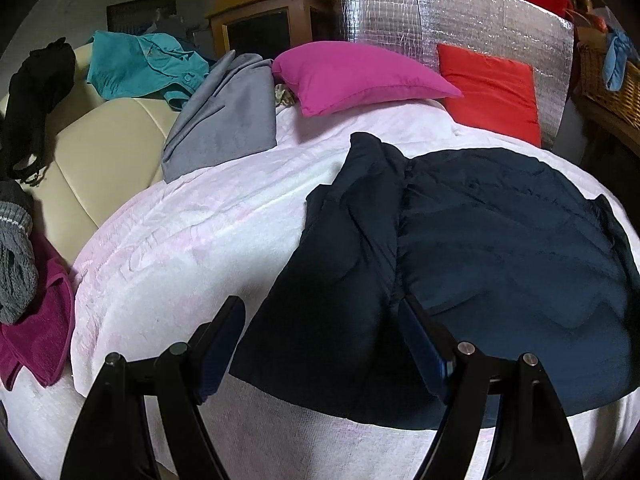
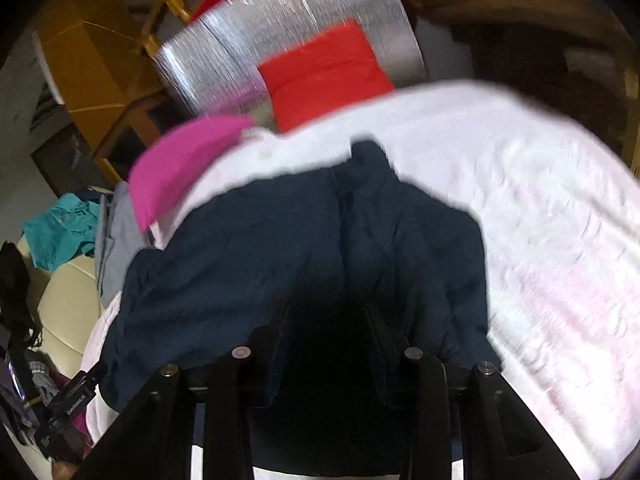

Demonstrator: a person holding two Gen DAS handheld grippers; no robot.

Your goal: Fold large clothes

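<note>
A large dark navy padded jacket (image 1: 500,240) lies spread on a white-pink blanket (image 1: 180,248), its collar pointing away from me. My left gripper (image 1: 320,308) hovers open and wide over the jacket's near left flap, and its fingers (image 1: 224,336) touch nothing. In the blurred right wrist view, the same jacket (image 2: 240,260) fills the middle. My right gripper (image 2: 326,312) sits low at the near hem. Its jaws are partly closed and dark cloth is bunched in the gap between them.
A magenta pillow (image 1: 352,76) and a red pillow (image 1: 492,88) lean at the head against a silver foil panel (image 1: 440,20). To the left are a grey cloth (image 1: 224,120), a teal garment (image 1: 140,64) and a cream cushioned seat (image 1: 104,148). A wicker basket (image 1: 608,80) stands at the right.
</note>
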